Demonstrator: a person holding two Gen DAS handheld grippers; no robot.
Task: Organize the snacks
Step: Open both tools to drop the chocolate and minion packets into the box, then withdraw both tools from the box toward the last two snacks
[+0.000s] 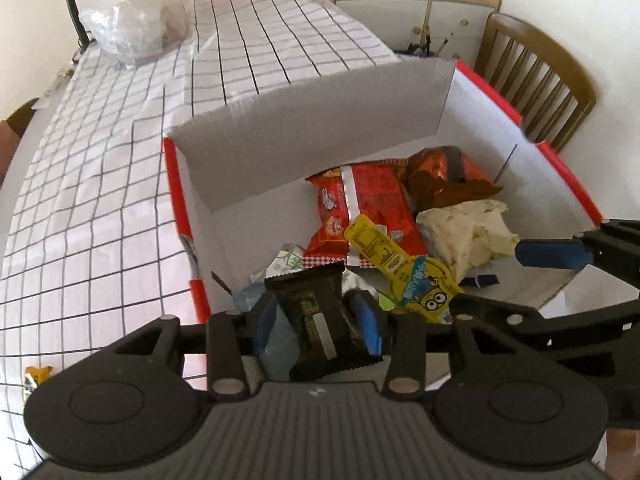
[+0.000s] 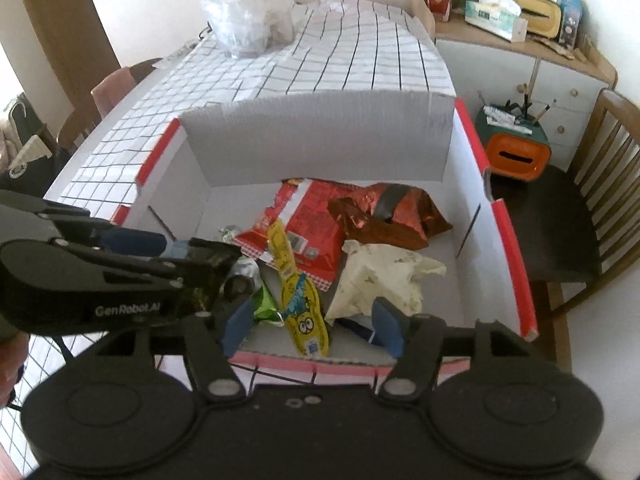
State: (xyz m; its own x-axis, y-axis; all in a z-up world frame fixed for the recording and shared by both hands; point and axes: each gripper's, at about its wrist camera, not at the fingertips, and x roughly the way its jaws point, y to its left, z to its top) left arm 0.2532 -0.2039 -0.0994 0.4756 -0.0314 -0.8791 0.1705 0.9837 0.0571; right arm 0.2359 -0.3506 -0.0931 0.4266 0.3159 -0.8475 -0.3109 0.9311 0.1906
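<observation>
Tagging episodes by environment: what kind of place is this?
Most likely a home dining room: a table under a checked tablecloth, wooden slat-back chairs, and a sideboard crowded with tissue boxes and household clutter. Snacks sit in a cardboard box.

Left gripper (image 1: 316,320) closed, blue pads (image 1: 366,320) pressing a dark snack packet (image 1: 316,312) from both sides, reaching in from the left and held low and nearly level. Right gripper (image 2: 314,322) with fingers spread wide apart, nothing between the blue pads (image 2: 386,326), pointing forward and slightly down.
</observation>
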